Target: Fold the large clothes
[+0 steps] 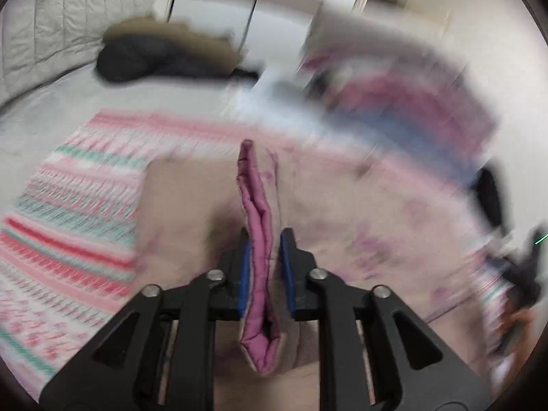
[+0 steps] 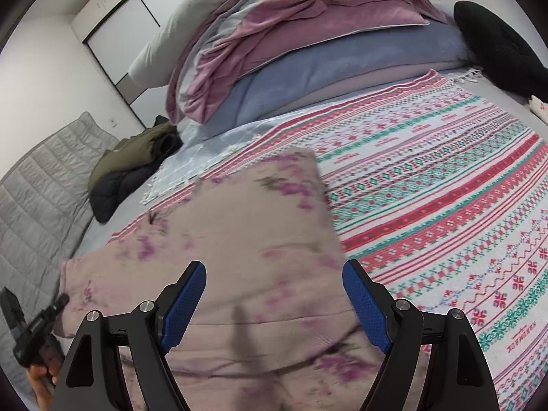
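Left gripper (image 1: 265, 257): clenched on the magenta hem (image 1: 257, 239) of the floral garment (image 1: 359, 226); the blue pads (image 1: 244, 274) press the bunched edge from both sides; the hem runs upright between the fingers, from below the pads to well above them; much of this view is smeared by motion.

Right gripper (image 2: 274, 303): released, jaws spread wide; the blue pads (image 2: 186, 299) hang over the floral garment (image 2: 239, 233) with nothing between them; whether they touch the cloth I cannot tell.

Left hand (image 2: 41, 376): seen at the lower left edge of the right wrist view, wrapped round the black handle of its tool, just beside the garment's left edge.

Floral garment: pale pink cloth with purple flower prints; lies on the patterned blanket (image 2: 445, 205), spread from the near edge of the bed toward the middle; its far right corner is lifted and blurred; its lining shows magenta where the left gripper pinches it.

Patterned blanket: pink, red and teal bands; covers the bed under the garment, with a fringed edge at the far side.

Bedding pile (image 2: 308, 34): pink and blue quilts stacked with a white pillow at the head of the bed, well apart from the garment.

Dark jacket (image 2: 130, 167): olive and navy, bundled at the far left of the mattress, near the grey quilted headboard (image 2: 37, 188).

Wardrobe (image 2: 113, 30): white doors behind the bed.
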A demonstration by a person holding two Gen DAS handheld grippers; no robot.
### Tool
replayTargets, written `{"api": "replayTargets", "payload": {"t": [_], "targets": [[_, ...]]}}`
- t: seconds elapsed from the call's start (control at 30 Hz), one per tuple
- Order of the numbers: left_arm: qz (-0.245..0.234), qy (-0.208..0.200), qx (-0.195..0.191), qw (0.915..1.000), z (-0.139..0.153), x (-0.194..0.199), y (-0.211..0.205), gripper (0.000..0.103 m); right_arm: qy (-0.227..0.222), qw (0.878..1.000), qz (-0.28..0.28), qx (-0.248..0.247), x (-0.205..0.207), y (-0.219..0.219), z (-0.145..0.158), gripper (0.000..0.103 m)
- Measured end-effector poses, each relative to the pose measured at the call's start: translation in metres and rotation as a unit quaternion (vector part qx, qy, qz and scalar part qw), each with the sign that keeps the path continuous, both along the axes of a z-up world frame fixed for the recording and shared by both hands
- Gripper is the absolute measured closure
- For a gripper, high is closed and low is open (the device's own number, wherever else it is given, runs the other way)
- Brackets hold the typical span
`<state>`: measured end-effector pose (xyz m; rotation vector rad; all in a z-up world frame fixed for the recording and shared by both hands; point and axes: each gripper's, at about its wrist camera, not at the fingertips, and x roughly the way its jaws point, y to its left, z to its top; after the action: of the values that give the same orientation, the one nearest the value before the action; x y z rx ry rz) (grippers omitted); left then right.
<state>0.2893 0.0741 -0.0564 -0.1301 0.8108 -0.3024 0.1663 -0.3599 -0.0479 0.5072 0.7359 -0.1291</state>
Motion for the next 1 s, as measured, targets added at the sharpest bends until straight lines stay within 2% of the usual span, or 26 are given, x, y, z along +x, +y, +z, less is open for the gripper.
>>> {"api": "replayTargets", "payload": {"t": [0.03,0.07,0.1,0.2,0.27,0.3,0.33,0.4,0.53,0.57,0.67,0.77,0.8,0.87,0.93,1.0], "targets": [[-0.001,0.047,0.029,0.9985,-0.018,0.008,-0.002,0.079,0.005,1.0,-0.001,-0.007,0.001,0.0,-0.003,0.02],[0.004,0.049,0.026,0.9984,-0.021,0.007,0.0,0.076,0.013,1.0,-0.002,-0.016,0.002,0.0,-0.007,0.02],[0.008,0.037,0.02,0.9991,-0.019,0.004,0.003,0.075,0.019,1.0,-0.003,-0.024,0.002,-0.001,-0.01,0.02],[0.025,-0.046,0.017,0.9985,0.009,-0.013,0.004,0.075,0.007,0.999,-0.004,-0.051,0.007,0.009,-0.01,0.02],[0.001,-0.087,0.008,0.9962,0.025,-0.019,-0.003,0.067,-0.009,0.997,-0.003,-0.072,0.012,0.019,-0.005,0.02],[-0.012,-0.093,0.003,0.9956,0.027,-0.019,-0.005,0.064,-0.017,0.996,0.002,-0.082,0.016,0.026,-0.001,0.02],[-0.03,-0.092,0.002,0.9953,0.026,-0.016,-0.012,0.058,-0.022,0.995,0.011,-0.094,0.02,0.034,0.001,0.02],[-0.047,-0.079,0.006,0.9958,0.015,-0.009,-0.019,0.058,-0.023,0.993,0.027,-0.114,0.03,0.047,-0.001,0.02],[-0.071,-0.012,0.017,0.9973,-0.034,0.003,-0.029,0.057,0.009,0.983,0.049,-0.175,0.046,0.063,-0.028,0.02],[-0.082,-0.013,0.014,0.9964,-0.046,0.003,-0.026,0.057,0.015,0.982,0.05,-0.182,0.047,0.063,-0.035,0.02],[-0.085,-0.003,-0.009,0.9964,-0.047,0.006,-0.024,0.057,0.028,0.989,0.05,-0.139,0.055,0.047,-0.054,0.018],[-0.078,-0.004,0.002,0.9969,-0.039,0.001,-0.025,0.056,0.034,0.986,0.045,-0.154,0.057,0.05,-0.051,0.016],[-0.075,-0.003,0.007,0.9971,-0.036,-0.002,-0.026,0.053,0.034,0.985,0.042,-0.161,0.055,0.053,-0.047,0.016],[-0.078,-0.001,0.009,0.9969,-0.02,-0.017,-0.029,0.031,0.03,0.987,0.034,-0.155,0.044,0.054,-0.034,0.016],[-0.077,-0.002,0.008,0.997,-0.009,-0.026,-0.025,0.017,0.019,0.989,0.042,-0.139,0.028,0.054,-0.02,0.016],[-0.072,0.003,0.008,0.9973,0.006,-0.042,-0.02,0.016,0.011,0.991,0.058,-0.12,0.013,0.053,-0.006,0.016]]}}
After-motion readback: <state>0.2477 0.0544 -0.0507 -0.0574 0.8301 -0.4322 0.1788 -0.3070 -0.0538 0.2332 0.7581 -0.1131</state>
